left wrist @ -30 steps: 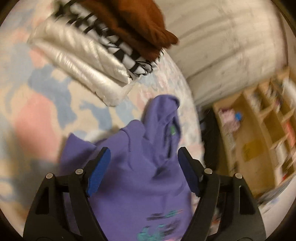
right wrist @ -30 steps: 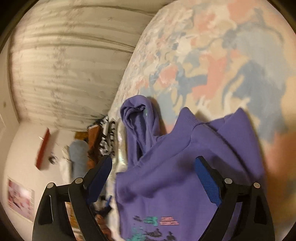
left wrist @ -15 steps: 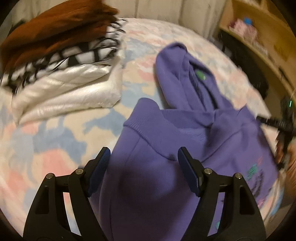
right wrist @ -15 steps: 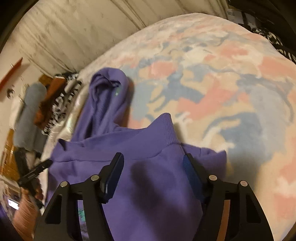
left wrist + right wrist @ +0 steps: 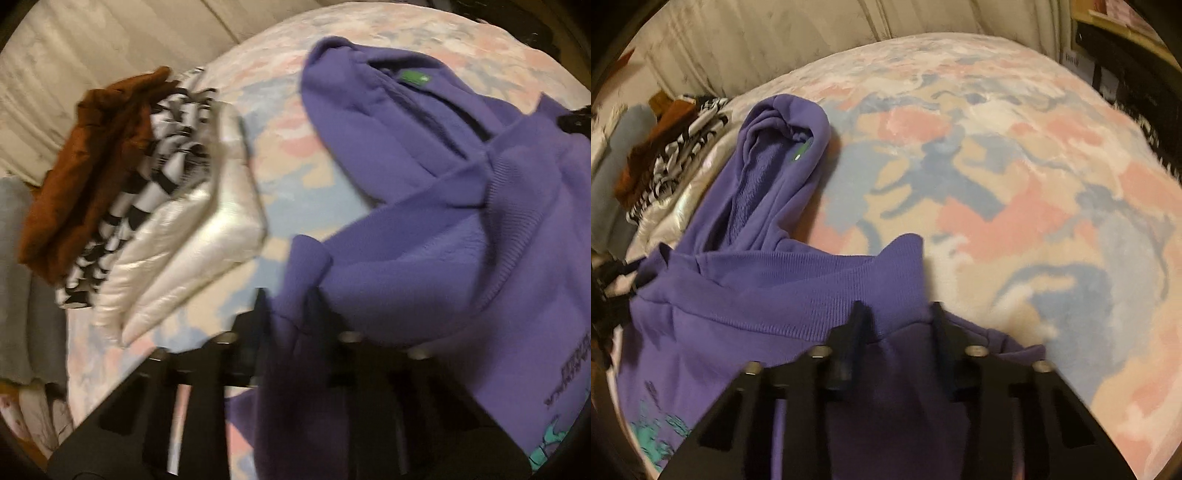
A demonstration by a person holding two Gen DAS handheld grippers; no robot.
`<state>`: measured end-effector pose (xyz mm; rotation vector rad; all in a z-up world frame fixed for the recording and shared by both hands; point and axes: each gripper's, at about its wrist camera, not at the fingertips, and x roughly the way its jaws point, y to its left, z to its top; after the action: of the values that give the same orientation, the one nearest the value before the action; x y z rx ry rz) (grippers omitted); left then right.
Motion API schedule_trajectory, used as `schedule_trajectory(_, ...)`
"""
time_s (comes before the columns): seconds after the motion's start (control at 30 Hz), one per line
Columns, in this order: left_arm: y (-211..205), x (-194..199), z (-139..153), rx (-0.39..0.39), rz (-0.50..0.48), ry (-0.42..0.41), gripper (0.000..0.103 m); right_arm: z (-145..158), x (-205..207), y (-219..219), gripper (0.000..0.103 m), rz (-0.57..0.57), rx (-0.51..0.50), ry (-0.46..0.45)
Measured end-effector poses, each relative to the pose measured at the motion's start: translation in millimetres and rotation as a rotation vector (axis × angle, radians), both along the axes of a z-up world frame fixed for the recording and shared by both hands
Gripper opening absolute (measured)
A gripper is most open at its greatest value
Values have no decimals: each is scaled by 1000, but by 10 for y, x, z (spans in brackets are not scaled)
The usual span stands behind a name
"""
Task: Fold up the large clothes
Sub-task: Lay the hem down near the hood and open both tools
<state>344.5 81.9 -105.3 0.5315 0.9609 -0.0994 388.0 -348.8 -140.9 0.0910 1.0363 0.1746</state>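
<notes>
left gripper [image 5: 291,314] and right gripper [image 5: 897,325] closing on purple hoodie [image 5: 798,288], cloth between jaws, on bed [image 5: 1015,177]; grasp step, next likely lift and fold over.

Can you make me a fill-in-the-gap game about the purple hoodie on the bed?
1. The hoodie is the colour ____.
2. The little tag inside its hood is ____.
3. On top of the folded pile lies a ____ garment.
4. The right hand-held gripper is closing on the hoodie's ribbed ____.

Missing words: purple; green; brown; hem
</notes>
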Motion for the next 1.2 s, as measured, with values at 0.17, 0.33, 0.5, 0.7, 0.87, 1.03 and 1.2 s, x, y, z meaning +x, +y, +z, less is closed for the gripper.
schedule_trajectory(0.17,262,-118,327,-161,83,-124,10,329,-199,-209,12,-60,91,-139)
schedule_trajectory(0.33,656,-87,346,-384,238,-148,10,565,-341,-474,3,-178,178,-282)
schedule_trajectory(0.5,815,41,-41,-462,322,-38,11,226,-115,-654,3,-256,160,-127)
schedule_trajectory(0.7,849,60,-138,-472,344,-24,11,219,-170,-422,15,-159,135,-100)
schedule_trajectory(0.87,809,71,-44,-464,291,-34,25,260,-145,-225,70,-127,101,-90)
schedule_trajectory(1.03,621,127,-12,-397,184,-13,46,146,39,-154,69,-89,75,-31)
schedule_trajectory(1.2,406,171,-89,-264,159,-39,2,-122,203,-5,12,-46,31,39)
